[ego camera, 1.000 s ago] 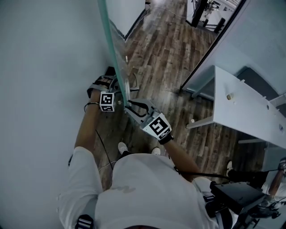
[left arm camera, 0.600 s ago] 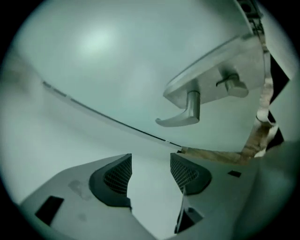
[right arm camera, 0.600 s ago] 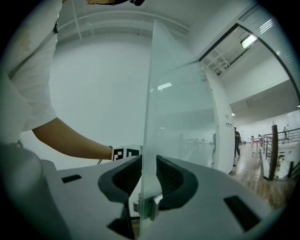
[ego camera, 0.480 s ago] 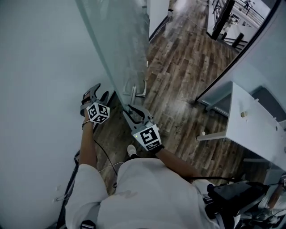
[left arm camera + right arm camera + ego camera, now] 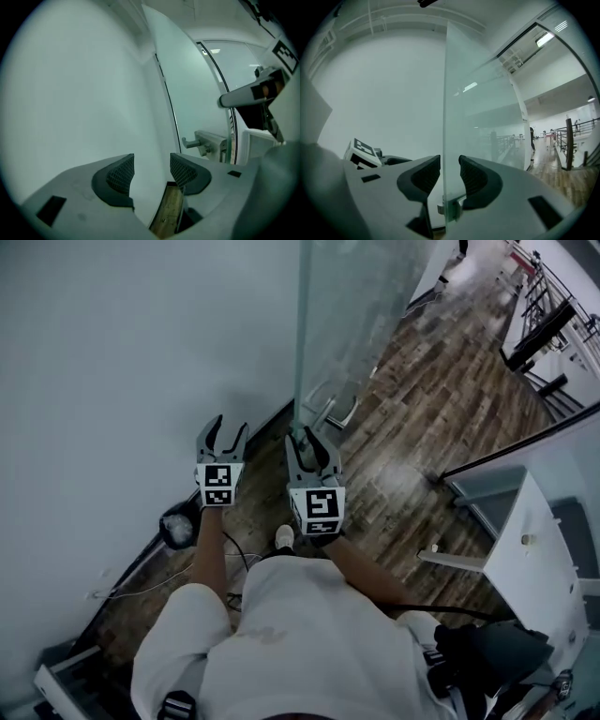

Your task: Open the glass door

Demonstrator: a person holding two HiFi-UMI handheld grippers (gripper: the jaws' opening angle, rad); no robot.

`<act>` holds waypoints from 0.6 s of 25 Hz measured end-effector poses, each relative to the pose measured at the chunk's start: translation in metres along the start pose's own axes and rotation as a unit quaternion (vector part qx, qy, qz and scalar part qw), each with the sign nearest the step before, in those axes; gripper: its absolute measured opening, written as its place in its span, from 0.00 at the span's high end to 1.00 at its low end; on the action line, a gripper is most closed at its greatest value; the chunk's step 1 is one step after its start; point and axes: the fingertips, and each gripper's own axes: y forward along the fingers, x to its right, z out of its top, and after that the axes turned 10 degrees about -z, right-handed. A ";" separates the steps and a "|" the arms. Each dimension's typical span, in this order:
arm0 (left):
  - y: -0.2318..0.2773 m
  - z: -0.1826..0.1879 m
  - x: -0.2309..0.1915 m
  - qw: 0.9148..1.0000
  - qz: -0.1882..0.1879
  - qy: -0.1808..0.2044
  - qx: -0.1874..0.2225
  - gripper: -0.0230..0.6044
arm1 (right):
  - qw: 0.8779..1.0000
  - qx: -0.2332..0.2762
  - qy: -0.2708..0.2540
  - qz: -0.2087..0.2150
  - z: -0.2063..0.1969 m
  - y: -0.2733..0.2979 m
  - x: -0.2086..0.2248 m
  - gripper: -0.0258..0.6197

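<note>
Already ajar, glass door (image 5: 349, 329) near wall (image 5: 112, 362)

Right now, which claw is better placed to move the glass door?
Right. The right claw straddles the edge of the glass door. Its jaws have just been opening, glass between them, so it can likely push it. The left claw is open, empty, by the wall.
</note>
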 end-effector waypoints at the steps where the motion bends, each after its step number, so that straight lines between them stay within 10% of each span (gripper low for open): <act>1: -0.006 0.002 -0.001 1.000 0.002 -0.008 0.009 0.59 | 1.000 0.002 0.003 -0.007 0.000 0.006 -0.004 0.78; 15: -0.050 -0.025 -0.062 0.998 0.054 -0.039 0.016 0.59 | 1.000 -0.007 0.010 -0.015 0.001 0.110 -0.071 0.77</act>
